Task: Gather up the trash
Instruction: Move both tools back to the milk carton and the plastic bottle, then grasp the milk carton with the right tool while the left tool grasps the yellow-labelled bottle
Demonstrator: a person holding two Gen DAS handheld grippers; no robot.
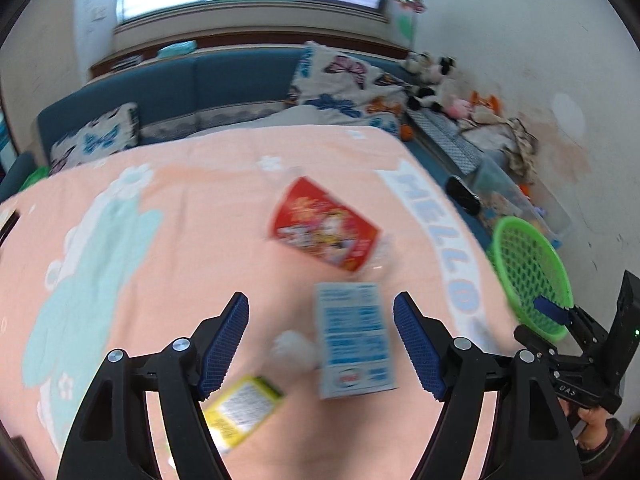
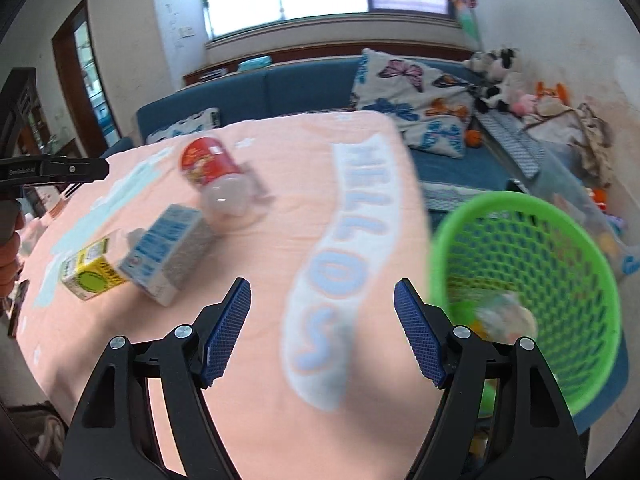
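A worktop draped in a peach cloth with pale-blue "HELLO" lettering (image 2: pixel 340 240) carries the litter, grouped toward its left side: a red-labelled clear plastic jar lying on its side (image 1: pixel 324 226), a white-and-blue rectangular carton lying flat (image 1: pixel 354 340), a yellow small drink carton (image 1: pixel 244 404) and a white crumpled tissue wad (image 1: pixel 292 346). A green round plastic mesh basket (image 2: pixel 528 288) sits off the worktop's right edge, tilted toward the near side — probably so trash can be dropped in; some scraps already lie at its bottom. The left gripper (image 1: pixel 320 344) stands wide open with nothing pressed by its pads; the blue carton and tissue lie just beyond, framed between its jaws — likely the next pick. The right gripper (image 2: pixel 322 330) is likewise spread wide and empty, over bare cloth, the basket just to its right, the cartons well off to its left.
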